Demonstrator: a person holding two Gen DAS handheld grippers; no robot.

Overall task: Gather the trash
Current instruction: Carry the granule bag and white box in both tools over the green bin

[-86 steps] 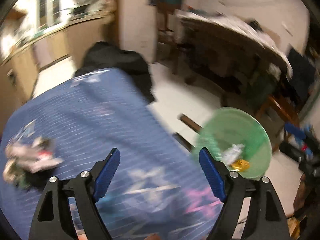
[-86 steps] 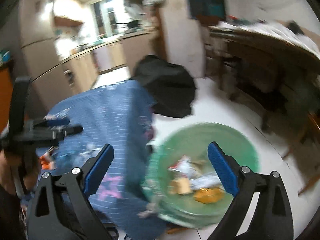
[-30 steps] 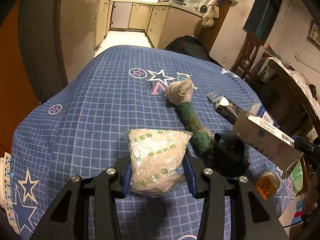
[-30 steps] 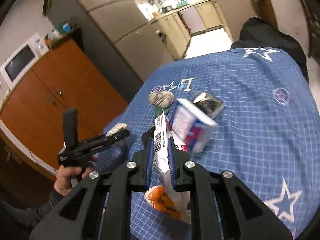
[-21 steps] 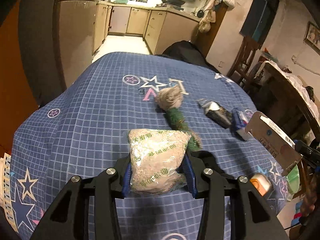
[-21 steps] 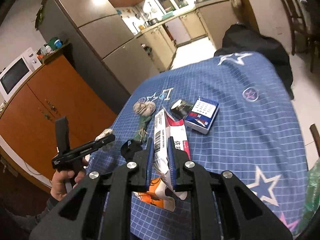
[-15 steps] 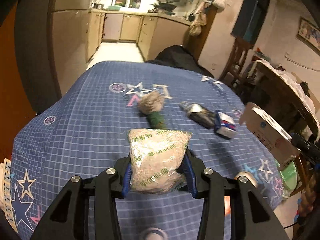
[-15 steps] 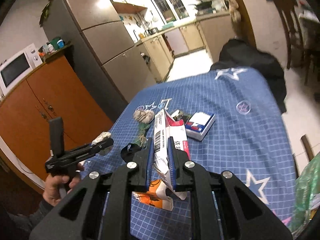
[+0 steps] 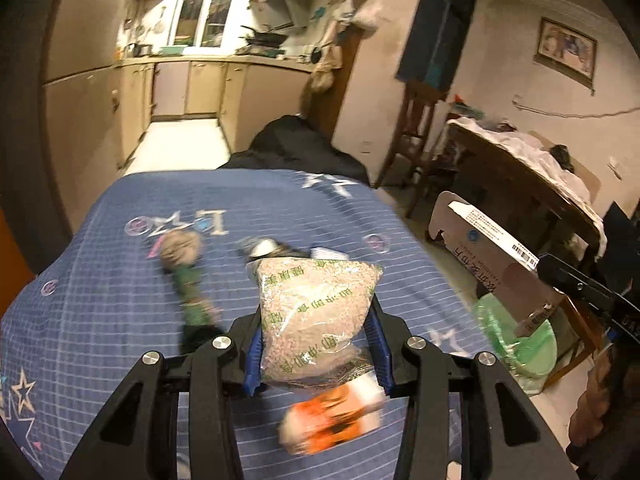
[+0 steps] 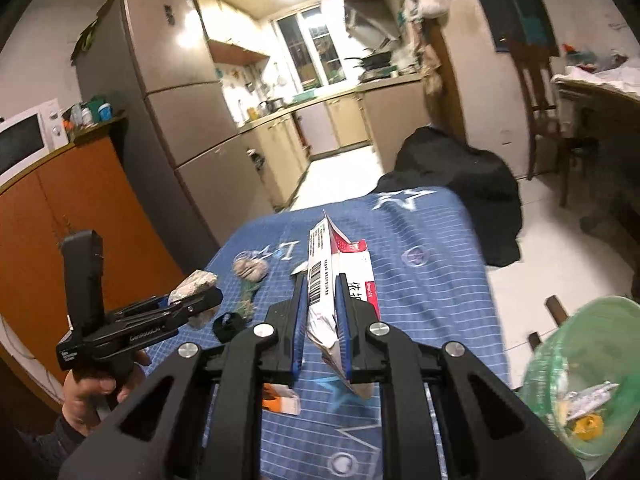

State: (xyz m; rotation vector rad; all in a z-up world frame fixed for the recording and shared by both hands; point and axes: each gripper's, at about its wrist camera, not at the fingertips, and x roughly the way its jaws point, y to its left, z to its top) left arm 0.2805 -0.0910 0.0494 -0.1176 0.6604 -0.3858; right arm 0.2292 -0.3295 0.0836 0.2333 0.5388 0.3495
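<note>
Two grippers, each loaded, above a blue star-print tablecloth (image 9: 120, 264) during a trash pick-up in a dim kitchen-dining room. Left to right in the left wrist view: at centre left, a tan-and-green scrap (image 9: 186, 268) lying on the cloth; at lower centre, the left gripper (image 9: 316, 344) clamped on a clear bag of grain (image 9: 316, 308), blue pads pressed into both sides, bag clear of the cloth; just beneath, an orange-and-white pack (image 9: 336, 416) blurred on the cloth; at right, a flattened carton (image 9: 488, 256) carried in the other gripper; at lower right, beyond the table edge, a green-lined bin (image 9: 520, 344).

Left to right in the right wrist view: at lower left, a hand (image 10: 100, 392) on the left tool's grip; at centre, the right gripper (image 10: 322, 332) pinched tight on the thin red-and-white carton, held edge-on; at lower right, the bin, wrappers already inside.

Step in hand, by all appearances: carrying both pieces from table to bin. Next move likely calling for a swing to the right over the rim, then jaws parted above the opening. Scraps, pack and a small black piece (image 10: 228, 326) left for later trips.
</note>
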